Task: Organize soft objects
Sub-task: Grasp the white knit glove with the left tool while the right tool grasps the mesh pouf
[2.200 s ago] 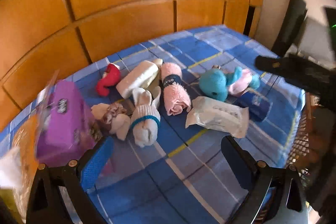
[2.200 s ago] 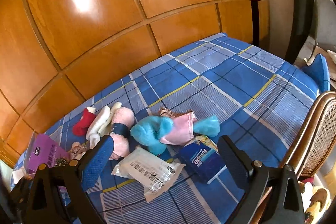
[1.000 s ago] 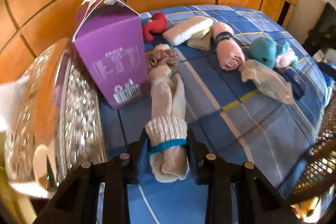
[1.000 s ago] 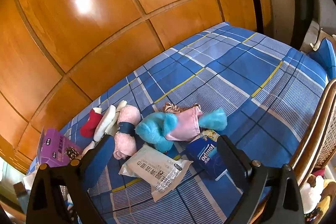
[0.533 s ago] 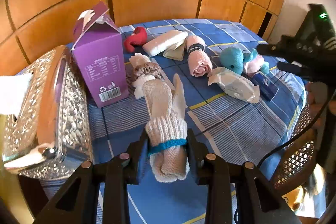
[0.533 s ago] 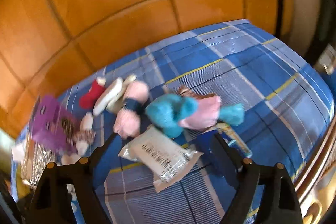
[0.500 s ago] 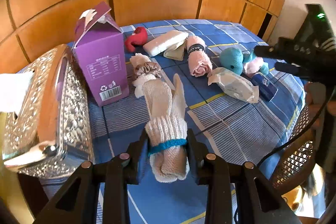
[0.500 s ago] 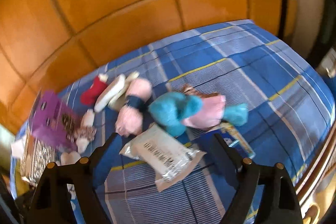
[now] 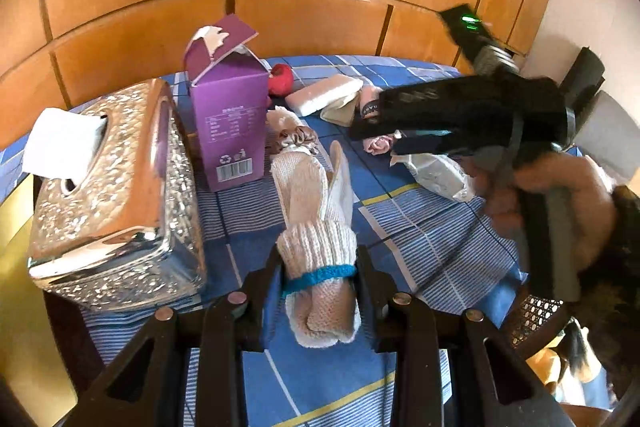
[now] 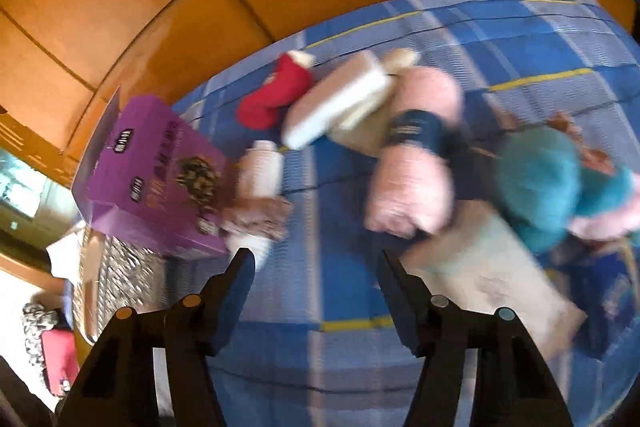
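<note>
**Knit glove clamped in my left jaws, right jaws closing on nothing**

I had the cream knit glove (image 9: 316,227) pinched at its blue-banded cuff by my left gripper (image 9: 318,279), jaws closed tight on it, its fingers trailing forward over the blue plaid cloth (image 9: 432,235). Just beyond its tips lay a brown scrunchie (image 9: 294,137), beside the opened purple carton (image 9: 230,123), with the glittery tissue box (image 9: 120,195) to the left.

My right gripper (image 10: 316,287) was closing its jaws over bare cloth, with nothing between them. Ahead of it sat the rolled pink towel (image 10: 416,151), the white sponge block (image 10: 340,99), the red plush (image 10: 276,99), the teal plush toy (image 10: 540,183) and a white wipes packet (image 10: 488,267).

The risk, as I judged it: the glove was held only by the cuff, so its loose fingers could drag and snag the scrunchie or nudge the carton over. My right jaws, closing in a blurred sweep, could also shut short of the towel and catch nothing.

Only the left view showed my right hand (image 9: 560,203) on its handle and the tissue box in full. Only the right view showed the teal plush, which the right gripper hid from the left camera.
</note>
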`<state>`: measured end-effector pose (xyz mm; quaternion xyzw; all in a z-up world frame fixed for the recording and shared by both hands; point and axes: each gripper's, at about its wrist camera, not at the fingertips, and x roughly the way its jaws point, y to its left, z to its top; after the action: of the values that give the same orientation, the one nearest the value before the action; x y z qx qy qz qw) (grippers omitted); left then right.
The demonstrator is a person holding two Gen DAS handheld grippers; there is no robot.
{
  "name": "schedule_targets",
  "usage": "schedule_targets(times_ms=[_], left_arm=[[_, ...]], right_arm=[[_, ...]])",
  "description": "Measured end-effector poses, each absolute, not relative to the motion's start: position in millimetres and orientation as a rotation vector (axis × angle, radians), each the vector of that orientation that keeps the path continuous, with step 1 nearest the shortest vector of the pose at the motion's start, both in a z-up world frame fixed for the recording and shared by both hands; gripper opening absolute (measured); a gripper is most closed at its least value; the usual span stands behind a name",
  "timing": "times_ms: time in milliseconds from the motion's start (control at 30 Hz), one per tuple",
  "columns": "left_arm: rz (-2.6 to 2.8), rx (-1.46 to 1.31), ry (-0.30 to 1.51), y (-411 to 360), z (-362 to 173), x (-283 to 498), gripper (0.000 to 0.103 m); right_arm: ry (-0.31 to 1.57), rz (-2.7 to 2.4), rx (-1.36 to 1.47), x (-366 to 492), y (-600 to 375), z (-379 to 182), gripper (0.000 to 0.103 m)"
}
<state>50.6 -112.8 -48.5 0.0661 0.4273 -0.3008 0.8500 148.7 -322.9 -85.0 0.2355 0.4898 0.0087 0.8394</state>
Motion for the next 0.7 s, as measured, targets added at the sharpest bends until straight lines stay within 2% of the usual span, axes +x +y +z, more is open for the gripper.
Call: schedule_targets(times_ms=[233, 333, 367, 700], left_arm=[[-0.632, 0.119, 0.889, -99.0, -43.8, 45.6, 0.033], [-0.636, 0.106, 0.886, -93.3, -41.4, 44.2, 0.033], [-0.64, 0.101, 0.878, -91.5, -37.9, 43.0, 0.033], [-0.622, -0.012, 0.746, -58.4, 31.6, 71.4, 0.033]], right_arm=[[1.08, 0.059, 0.464, 193.4, -287.5, -104.9, 0.064], [1.127, 0.038, 0.362, 203.3, -272.5, -121.2, 0.052], [1.115, 0.045, 0.332, 201.6, -268.3, -119.7, 0.036], [1.093, 0.116, 0.289, 179.4, -267.2, -126.7, 0.035]])
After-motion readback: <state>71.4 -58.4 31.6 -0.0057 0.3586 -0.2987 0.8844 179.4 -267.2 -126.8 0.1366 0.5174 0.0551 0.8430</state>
